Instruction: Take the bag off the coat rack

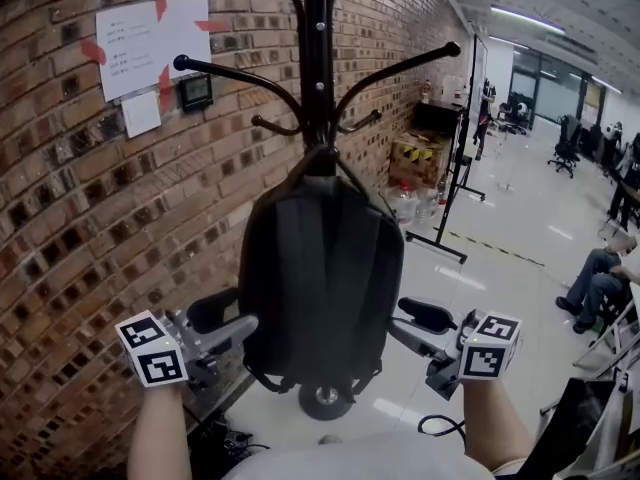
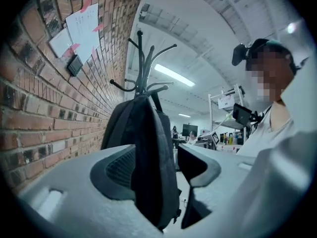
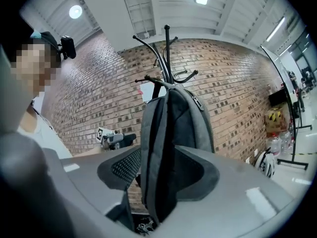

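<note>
A black backpack [image 1: 320, 278] hangs by its top loop from a black coat rack [image 1: 316, 48] in front of a brick wall. My left gripper [image 1: 228, 318] stands at the bag's lower left side and my right gripper [image 1: 408, 323] at its lower right side. In the left gripper view the backpack [image 2: 143, 148] shows edge-on between the open jaws of the left gripper [image 2: 158, 170], with a gap on the right pad's side. In the right gripper view the backpack [image 3: 173, 128] hangs between the spread jaws of the right gripper [image 3: 163, 170]. Neither grips it.
The brick wall [image 1: 70, 218] with taped paper notices [image 1: 150, 43] runs close on the left. The rack's round base [image 1: 325, 400] sits on the floor below the bag. A black floor stand [image 1: 455, 178], boxes [image 1: 418, 158] and a seated person [image 1: 598, 278] are to the right.
</note>
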`<state>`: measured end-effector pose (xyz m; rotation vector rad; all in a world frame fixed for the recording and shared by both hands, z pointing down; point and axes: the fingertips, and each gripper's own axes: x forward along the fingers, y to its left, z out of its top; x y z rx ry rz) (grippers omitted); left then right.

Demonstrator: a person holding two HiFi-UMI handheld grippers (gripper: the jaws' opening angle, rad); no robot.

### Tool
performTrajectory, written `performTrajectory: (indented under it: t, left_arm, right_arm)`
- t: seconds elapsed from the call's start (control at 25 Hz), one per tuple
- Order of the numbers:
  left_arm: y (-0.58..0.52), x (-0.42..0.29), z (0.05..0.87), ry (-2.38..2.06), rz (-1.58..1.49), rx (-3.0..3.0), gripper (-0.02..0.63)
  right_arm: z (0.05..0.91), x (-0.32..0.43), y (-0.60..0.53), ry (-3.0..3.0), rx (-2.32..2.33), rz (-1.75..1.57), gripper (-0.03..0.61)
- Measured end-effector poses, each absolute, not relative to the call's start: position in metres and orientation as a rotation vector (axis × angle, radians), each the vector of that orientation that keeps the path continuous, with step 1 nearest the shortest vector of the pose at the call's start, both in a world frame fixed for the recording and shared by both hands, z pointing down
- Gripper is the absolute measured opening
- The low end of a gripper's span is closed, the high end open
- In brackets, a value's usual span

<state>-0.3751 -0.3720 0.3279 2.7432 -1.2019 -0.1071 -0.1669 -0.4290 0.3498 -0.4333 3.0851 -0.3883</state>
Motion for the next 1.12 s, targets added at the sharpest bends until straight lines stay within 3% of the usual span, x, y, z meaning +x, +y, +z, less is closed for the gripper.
performTrajectory:
  t: [0.2, 0.32, 0.48, 0.84, 0.96, 1.0, 1.04, 1.12]
  left_arm:
    - [-0.416, -0.401, 0.336, -1.207, 0.033, 2.746, 0.350]
    - [-0.438, -0.404, 0.340, -1.106, 0.046, 2.776, 0.446]
    - [-0.460, -0.401, 0.349, -1.008, 0.092, 2.804, 0.482]
    - [-0.486, -0.384, 0.363, -0.828, 0.114, 2.839, 0.486]
    - [-0.486, -0.371, 0.368, -0.756, 0.134, 2.854, 0.480]
    - [-0.483, -0.366, 0.369, -0.714, 0.134, 2.857, 0.456]
    - [-0.481, -0.362, 0.369, -0.683, 0.134, 2.859, 0.383]
    - [-0.480, -0.361, 0.369, -0.660, 0.138, 2.858, 0.339]
  right_arm:
    - [0.333, -0.166, -0.479, 3.073, -0.534, -0.266, 0.296]
    - [0.334, -0.175, -0.505, 3.100, -0.537, -0.208, 0.360]
    - [0.342, -0.193, -0.521, 3.156, -0.478, -0.153, 0.429]
    - [0.351, -0.219, -0.531, 3.160, -0.238, -0.255, 0.466]
    - [0.354, -0.223, -0.529, 3.157, -0.173, -0.279, 0.419]
    - [0.355, -0.223, -0.529, 3.156, -0.167, -0.282, 0.407]
    - [0.355, -0.223, -0.529, 3.154, -0.168, -0.282, 0.390]
    - [0.355, -0.223, -0.529, 3.149, -0.169, -0.275, 0.356]
